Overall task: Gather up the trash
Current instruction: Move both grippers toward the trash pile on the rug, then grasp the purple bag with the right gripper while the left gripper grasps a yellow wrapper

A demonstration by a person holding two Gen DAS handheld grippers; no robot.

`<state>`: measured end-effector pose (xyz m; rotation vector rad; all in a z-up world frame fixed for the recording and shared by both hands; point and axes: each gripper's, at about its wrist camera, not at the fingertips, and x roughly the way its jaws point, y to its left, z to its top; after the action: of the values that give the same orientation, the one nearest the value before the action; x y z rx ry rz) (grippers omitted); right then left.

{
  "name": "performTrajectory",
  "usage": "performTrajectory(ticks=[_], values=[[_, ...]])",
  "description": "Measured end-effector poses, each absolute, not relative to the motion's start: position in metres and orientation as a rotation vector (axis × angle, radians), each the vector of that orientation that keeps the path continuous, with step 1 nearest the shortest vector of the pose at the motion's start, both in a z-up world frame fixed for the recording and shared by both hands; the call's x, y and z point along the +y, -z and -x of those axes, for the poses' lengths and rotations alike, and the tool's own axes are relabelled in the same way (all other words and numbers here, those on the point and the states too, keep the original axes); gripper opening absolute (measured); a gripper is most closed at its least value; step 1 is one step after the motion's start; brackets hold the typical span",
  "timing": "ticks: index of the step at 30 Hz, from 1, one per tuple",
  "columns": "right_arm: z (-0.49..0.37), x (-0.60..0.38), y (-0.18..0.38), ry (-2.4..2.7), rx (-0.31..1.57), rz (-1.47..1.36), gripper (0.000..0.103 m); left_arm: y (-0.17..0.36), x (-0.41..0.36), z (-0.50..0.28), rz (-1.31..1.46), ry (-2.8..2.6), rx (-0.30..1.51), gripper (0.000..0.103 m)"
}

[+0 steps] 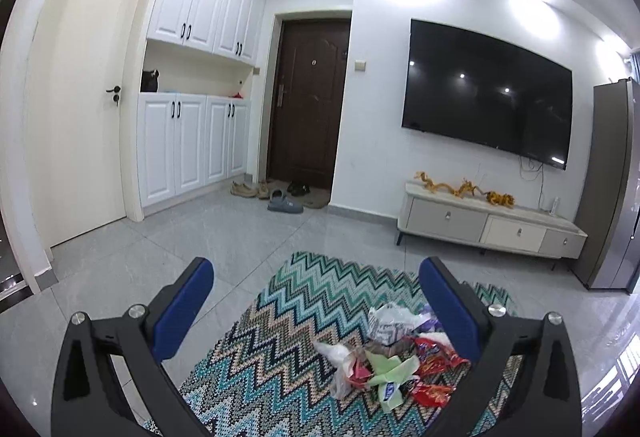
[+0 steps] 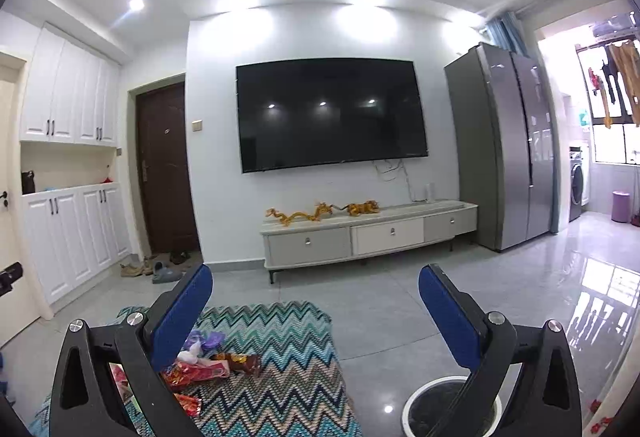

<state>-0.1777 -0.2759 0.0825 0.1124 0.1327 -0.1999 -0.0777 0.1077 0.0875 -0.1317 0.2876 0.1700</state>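
A heap of trash (image 1: 394,357), made of crumpled wrappers, plastic bags and a green paper, lies on the zigzag rug (image 1: 288,321). My left gripper (image 1: 316,313) hangs open above the rug, the heap low between its blue pads and partly behind the right pad. In the right wrist view the same trash (image 2: 208,363) sits at the lower left, partly hidden by the left finger. My right gripper (image 2: 316,313) is open with nothing between its fingers. A round white-rimmed bin (image 2: 444,411) stands on the floor beside the rug (image 2: 280,353), partly behind the right finger.
A low TV cabinet (image 2: 372,233) with gold ornaments stands under a wall TV (image 2: 332,113). A grey fridge (image 2: 504,145) is at the right. Shoes (image 1: 276,193) lie by a dark door (image 1: 308,97). White cupboards (image 1: 192,141) line the left wall. Grey tiled floor surrounds the rug.
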Motion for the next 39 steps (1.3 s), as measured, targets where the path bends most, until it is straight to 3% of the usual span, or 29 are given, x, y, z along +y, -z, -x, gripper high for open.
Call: performTrajectory(ticks=[11, 13, 15, 17, 21, 33, 37, 39], values=[[0.114, -0.245, -0.032, -0.056, 0.359, -0.095, 0.103, -0.013, 0.116, 0.029, 0.096, -0.132, 0.486, 0.102], [0.098, -0.237, -0.016, -0.131, 0.434, -0.103, 0.103, 0.009, 0.115, 0.019, 0.088, -0.08, 0.55, 0.094], [0.08, -0.228, 0.002, -0.218, 0.523, -0.115, 0.098, 0.03, 0.113, 0.007, 0.09, -0.026, 0.621, 0.076], [0.061, -0.216, 0.024, -0.321, 0.624, -0.135, 0.083, 0.049, 0.113, -0.006, 0.11, 0.024, 0.686, 0.071], [0.038, -0.191, 0.064, -0.473, 0.792, -0.165, 0.069, 0.071, 0.11, -0.027, 0.153, 0.118, 0.767, 0.055], [0.011, -0.158, 0.126, -0.639, 1.008, -0.138, 0.051, 0.104, 0.09, -0.064, 0.152, 0.201, 0.876, 0.026], [0.01, -0.152, 0.135, -0.654, 1.028, -0.113, 0.029, 0.1, 0.092, -0.061, 0.17, 0.216, 0.861, 0.018], [0.011, -0.149, 0.137, -0.659, 1.021, -0.105, 0.029, 0.098, 0.093, -0.057, 0.17, 0.224, 0.854, 0.014]])
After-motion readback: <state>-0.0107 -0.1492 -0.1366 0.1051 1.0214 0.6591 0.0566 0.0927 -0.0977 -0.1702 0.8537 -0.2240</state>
